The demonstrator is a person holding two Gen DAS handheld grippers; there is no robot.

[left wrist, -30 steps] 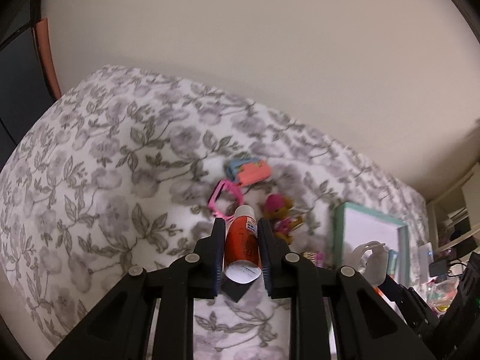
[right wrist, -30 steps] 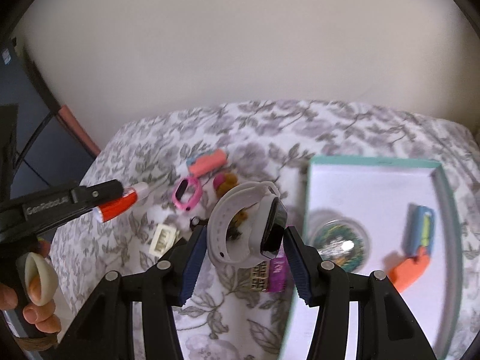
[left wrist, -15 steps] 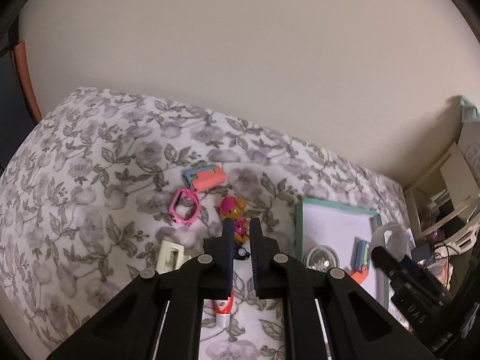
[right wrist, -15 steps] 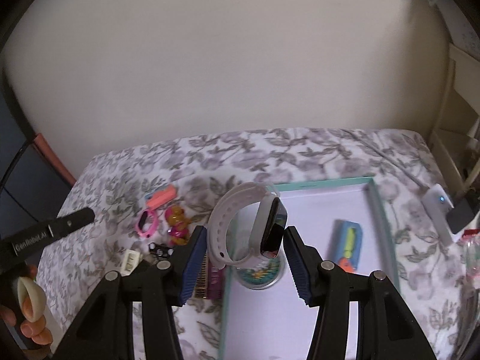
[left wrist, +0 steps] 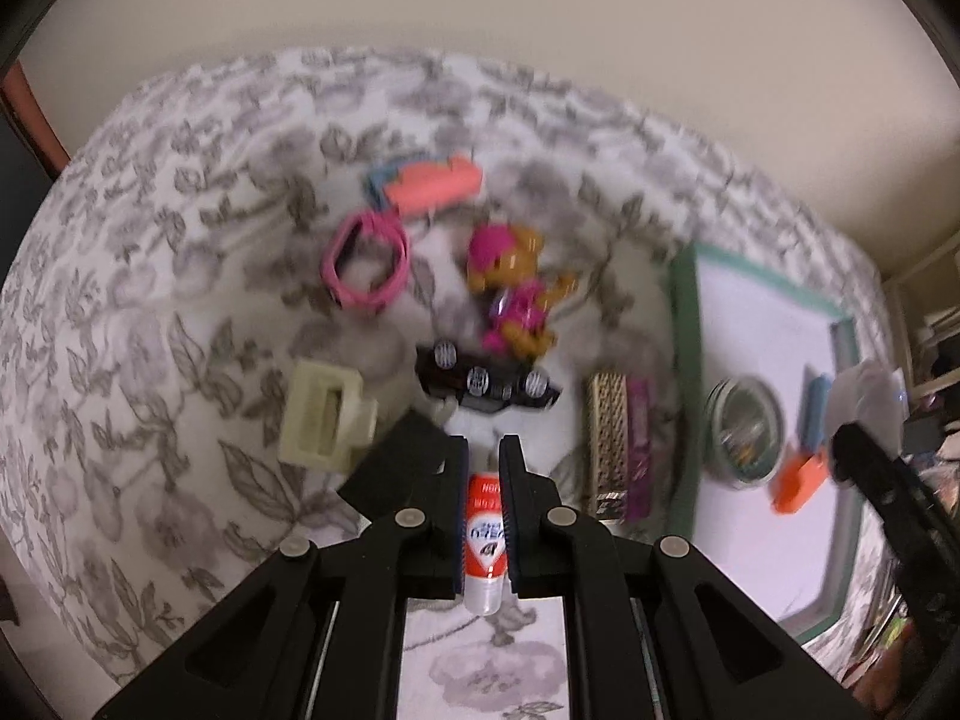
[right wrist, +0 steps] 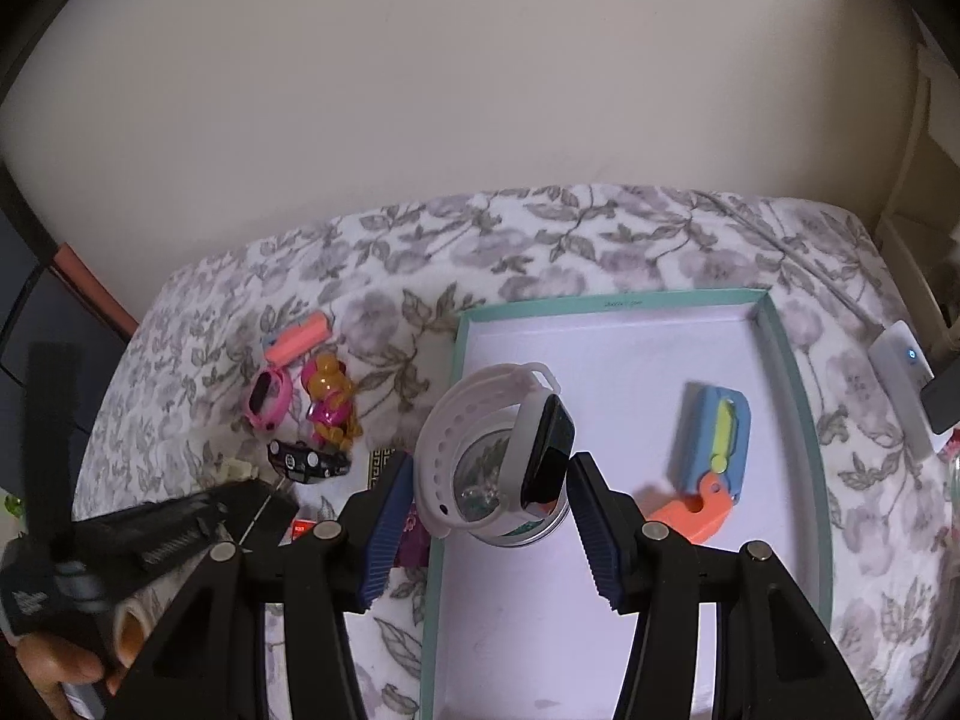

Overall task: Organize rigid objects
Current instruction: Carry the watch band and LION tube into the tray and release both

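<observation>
The right gripper (right wrist: 489, 501) pinches a white watch (right wrist: 501, 450) by its band, the dark face turned toward the right finger, and holds it above the near-left corner of the teal tray (right wrist: 606, 303) — directly over a round tin (right wrist: 528, 531) that already lies there beside a blue-and-orange folding toy (right wrist: 711, 456). The tray's long axis runs away from the gripper, and bare white floor lies ahead and to the right of the tin, so the coming move probably turns on carrying the watch forward past the tin before letting go. The left gripper (left wrist: 483, 480) has its jaws pressed together with nothing between them; the red tube (left wrist: 485, 540) seen in the gap lies on the floral cloth (left wrist: 180, 192) underneath, its length in line with the fingers. Just ahead of the left gripper sit a black toy car (left wrist: 480, 381), a cream block (left wrist: 321, 417), a pink band (left wrist: 366, 264) and a figurine (left wrist: 510, 294) — all left of the tray, so the left gripper is the nearer one for them.
</observation>
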